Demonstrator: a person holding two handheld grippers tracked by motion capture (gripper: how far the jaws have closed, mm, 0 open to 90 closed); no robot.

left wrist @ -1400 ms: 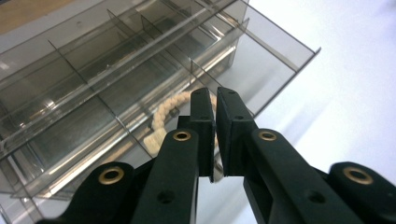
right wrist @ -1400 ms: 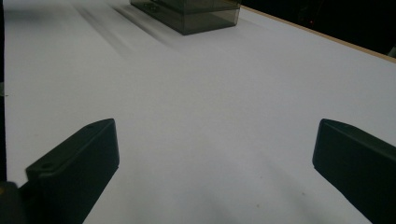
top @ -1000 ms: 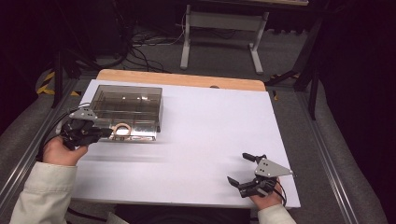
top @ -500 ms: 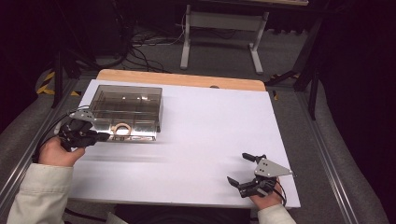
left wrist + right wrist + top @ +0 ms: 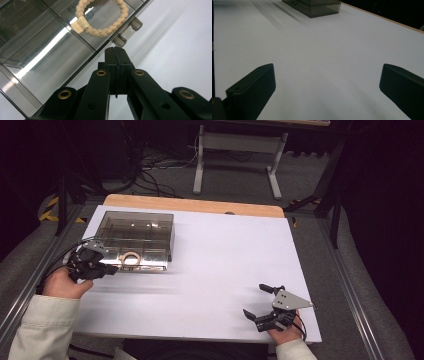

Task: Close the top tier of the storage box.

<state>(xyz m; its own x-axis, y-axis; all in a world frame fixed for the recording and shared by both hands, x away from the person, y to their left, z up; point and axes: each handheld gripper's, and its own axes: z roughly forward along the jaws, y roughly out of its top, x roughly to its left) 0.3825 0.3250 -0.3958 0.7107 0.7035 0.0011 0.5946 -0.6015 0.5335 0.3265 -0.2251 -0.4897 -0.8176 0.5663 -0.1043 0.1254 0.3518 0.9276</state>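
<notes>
As seen from the high view, the left gripper point(image 5: 100, 268) sits at the near edge of the clear box point(image 5: 135, 240), which holds a rope ring point(image 5: 131, 259), while the right gripper point(image 5: 264, 302) rests well apart, jaws spread wide and empty. From the left gripper view, the jaws are pressed together, tips just beside the box latch point(image 5: 127, 32), with the ring point(image 5: 101, 15) under the lid; a push off the latch could likely slide the box. From the right gripper view, the box point(image 5: 313, 6) stands far off on the white table point(image 5: 324, 62).

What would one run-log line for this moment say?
left gripper: shut, empty, tips at clear box latch | right gripper: open, empty, on table | rope ring: inside box
</notes>
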